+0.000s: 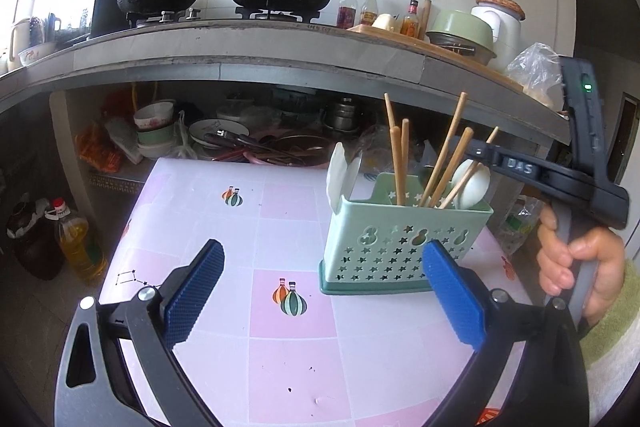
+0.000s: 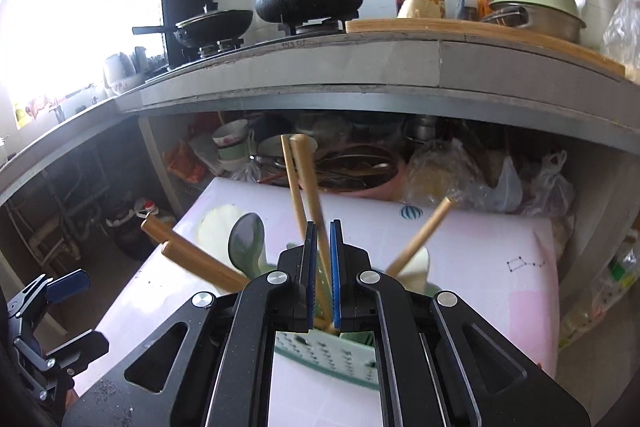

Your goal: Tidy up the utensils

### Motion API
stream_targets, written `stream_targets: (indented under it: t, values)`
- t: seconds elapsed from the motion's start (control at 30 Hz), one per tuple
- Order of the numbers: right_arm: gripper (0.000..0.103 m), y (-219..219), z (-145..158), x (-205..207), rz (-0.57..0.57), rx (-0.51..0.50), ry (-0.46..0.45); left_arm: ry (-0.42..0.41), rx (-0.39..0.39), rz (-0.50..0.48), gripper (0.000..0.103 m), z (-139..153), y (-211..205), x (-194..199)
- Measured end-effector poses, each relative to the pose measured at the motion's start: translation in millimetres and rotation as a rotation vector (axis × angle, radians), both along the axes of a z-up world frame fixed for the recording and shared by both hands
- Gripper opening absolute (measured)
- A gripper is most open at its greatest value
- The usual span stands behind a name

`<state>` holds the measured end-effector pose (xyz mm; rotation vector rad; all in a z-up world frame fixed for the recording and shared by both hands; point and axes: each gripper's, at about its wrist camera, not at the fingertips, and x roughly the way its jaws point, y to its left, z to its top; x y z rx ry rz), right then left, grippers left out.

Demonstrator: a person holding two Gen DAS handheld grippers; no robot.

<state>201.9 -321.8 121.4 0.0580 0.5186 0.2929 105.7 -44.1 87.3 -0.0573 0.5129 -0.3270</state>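
Observation:
A pale green utensil holder (image 1: pixel 400 247) with star cut-outs stands on the pink and white table (image 1: pixel 288 355). Several wooden chopsticks (image 1: pixel 398 163) and white spoons (image 1: pixel 472 187) stick up out of it. My left gripper (image 1: pixel 322 251) is open just in front of the holder, with nothing between its blue pads (image 1: pixel 192 291). My right gripper (image 2: pixel 322 227) hovers over the holder (image 2: pixel 324 351) and is shut on one chopstick (image 2: pixel 314 195), whose lower end reaches into the holder. A hand (image 1: pixel 576 267) holds the right gripper (image 1: pixel 474 147) from the right side.
A grey counter (image 1: pixel 280 55) overhangs the table's far edge, with pots, bottles and bowls on top. Dishes and bags crowd the shelf (image 1: pixel 248 139) under it. Oil bottles (image 1: pixel 78 243) stand on the floor at the left. The left gripper (image 2: pixel 80 311) shows low at the left.

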Motion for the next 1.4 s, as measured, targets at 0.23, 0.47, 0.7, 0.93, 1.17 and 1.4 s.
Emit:
stream_targets:
  t: [0.23, 0.47, 0.7, 0.93, 1.17, 1.4]
  values:
    - [0.033, -17.3, 12.7, -54.7, -0.081, 0.088, -0.022, 0.000, 0.049, 0.063, 0.097, 1.9, -3.6, -2.5]
    - [0.059, 2.4, -39.0, -95.0, -0.249, -0.021, 0.161, 0.089, 0.237, 0.180, 0.097, -21.6, -13.1, 0.6]
    - [0.067, 20.9, -75.6, -114.8, -0.350, -0.100, 0.276, 0.166, 0.277, 0.229, 0.097, -39.8, -10.5, 1.9]
    - [0.071, 25.4, -67.1, -111.8, -0.368, -0.130, 0.240, 0.158, 0.288, 0.270, 0.097, -36.0, -7.1, 2.1]
    - [0.072, 19.9, -63.5, -111.5, -0.397, -0.142, 0.233, 0.154, 0.284, 0.313, 0.097, -32.1, 4.3, 3.5]
    - [0.073, 13.9, -59.1, -111.2, -0.433, -0.153, 0.224, 0.156, 0.282, 0.342, 0.097, -31.3, 14.6, 5.9]
